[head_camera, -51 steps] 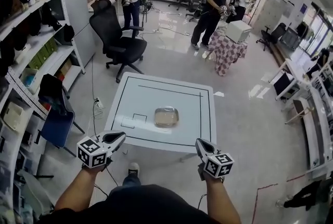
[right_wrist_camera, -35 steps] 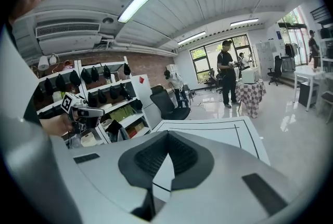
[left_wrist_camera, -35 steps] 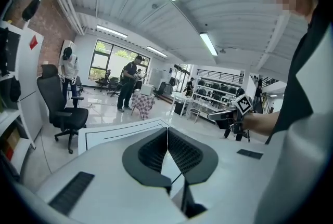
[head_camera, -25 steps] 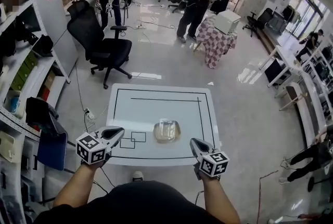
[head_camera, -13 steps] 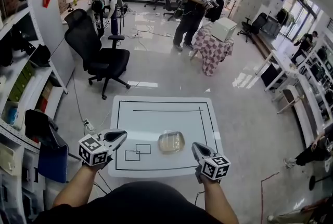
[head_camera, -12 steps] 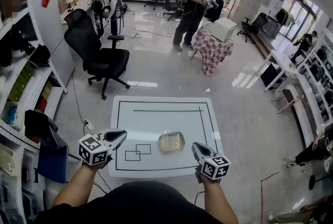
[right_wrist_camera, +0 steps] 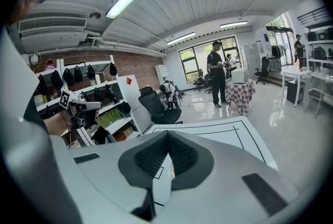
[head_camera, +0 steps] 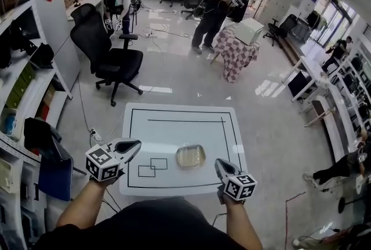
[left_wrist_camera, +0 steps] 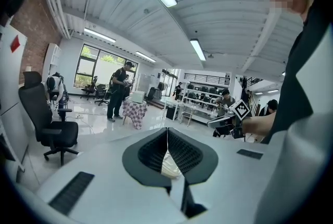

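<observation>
Person stands at white table [head_camera: 179,127], gripper in each hand. Left gripper [head_camera: 135,143] clenched, empty, hovers over table's near left corner. Right gripper [head_camera: 219,163] clenched, empty, at near right edge. Translucent container [head_camera: 191,156] lies on table between them, touched by neither. Judged: approach stage, nothing grasped. Grasping container would call for parting jaws first, then reaching in.

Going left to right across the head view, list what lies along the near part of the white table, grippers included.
left gripper → two overlapping outlined squares drawn on the tabletop → clear container → right gripper
</observation>
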Demonstrator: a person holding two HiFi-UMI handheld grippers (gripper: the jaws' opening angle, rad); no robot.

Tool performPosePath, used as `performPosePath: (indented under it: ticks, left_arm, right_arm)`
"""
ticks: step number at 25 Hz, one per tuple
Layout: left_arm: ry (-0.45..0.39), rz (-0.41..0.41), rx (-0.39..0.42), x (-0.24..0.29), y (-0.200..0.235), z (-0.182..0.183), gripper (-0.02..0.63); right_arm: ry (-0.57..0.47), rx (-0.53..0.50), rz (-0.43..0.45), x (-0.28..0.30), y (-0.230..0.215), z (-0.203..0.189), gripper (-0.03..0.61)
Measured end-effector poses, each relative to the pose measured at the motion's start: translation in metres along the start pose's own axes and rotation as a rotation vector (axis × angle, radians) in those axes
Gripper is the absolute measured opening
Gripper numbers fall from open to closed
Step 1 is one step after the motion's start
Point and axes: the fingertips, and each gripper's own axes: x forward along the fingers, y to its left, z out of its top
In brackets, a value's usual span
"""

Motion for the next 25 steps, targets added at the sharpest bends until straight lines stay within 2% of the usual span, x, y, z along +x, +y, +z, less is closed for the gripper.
performPosePath:
  ticks: [7,16,25]
  left_arm:
    - [0.031,0.010,-0.018,0.009,0.006,-0.012,0.021]
    - [0.052,0.076,-0.048,0.024,0.033,-0.014,0.021]
    - [0.084,0.050,-0.057,0.065,0.038,-0.017,0.021]
  right_arm:
    - [0.021,0.024,-0.013,0.006,-0.019,-0.009,0.015]
    - [0.055,0.031,-0.018,0.025,-0.063,-0.009,0.014]
    - [0.100,0.054,0.007,0.050,-0.085,-0.018,0.015]
